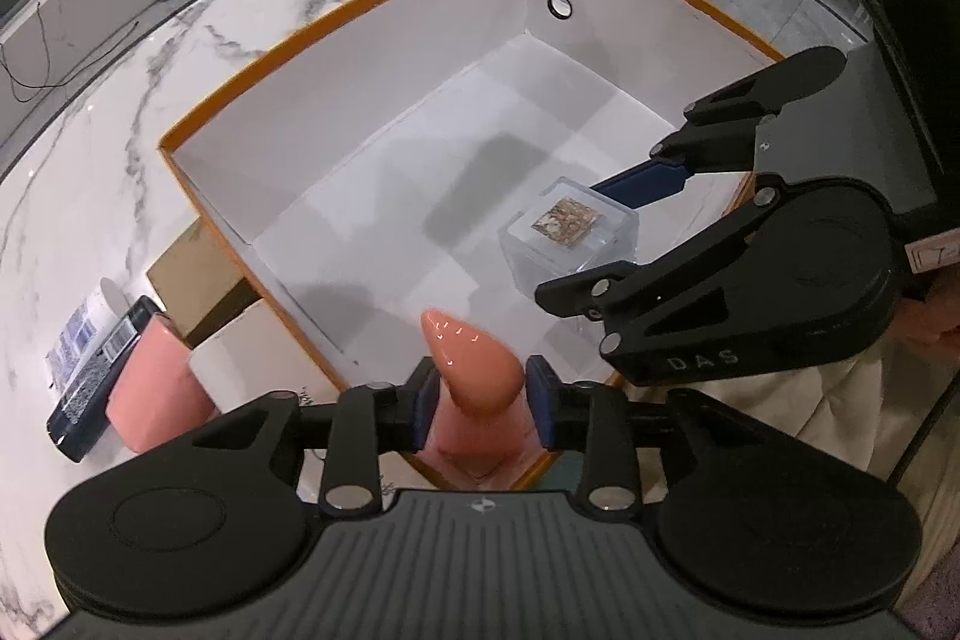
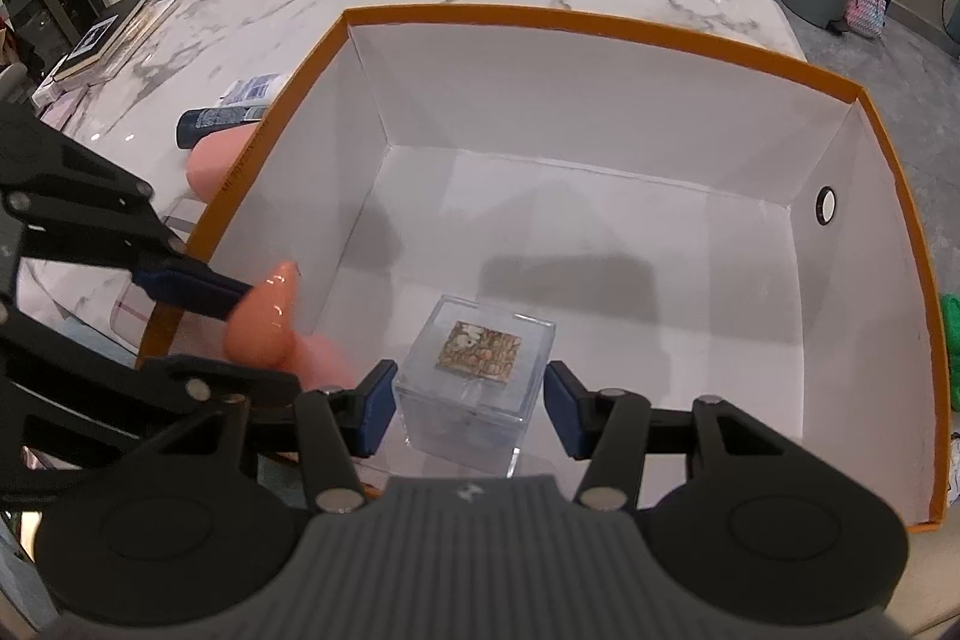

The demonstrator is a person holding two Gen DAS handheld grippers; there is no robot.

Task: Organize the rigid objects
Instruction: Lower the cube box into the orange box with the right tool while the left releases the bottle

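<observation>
Orange-rimmed box is our landmark: over its near-left wall our left gripper, jaws loosened, straddles the peach piece; inside, our right gripper stands open astride the clear cube, ready for release.

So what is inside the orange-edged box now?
Inside the box: a clear cube on the floor, and a peach figure at the left gripper. The near corner is hidden.
</observation>
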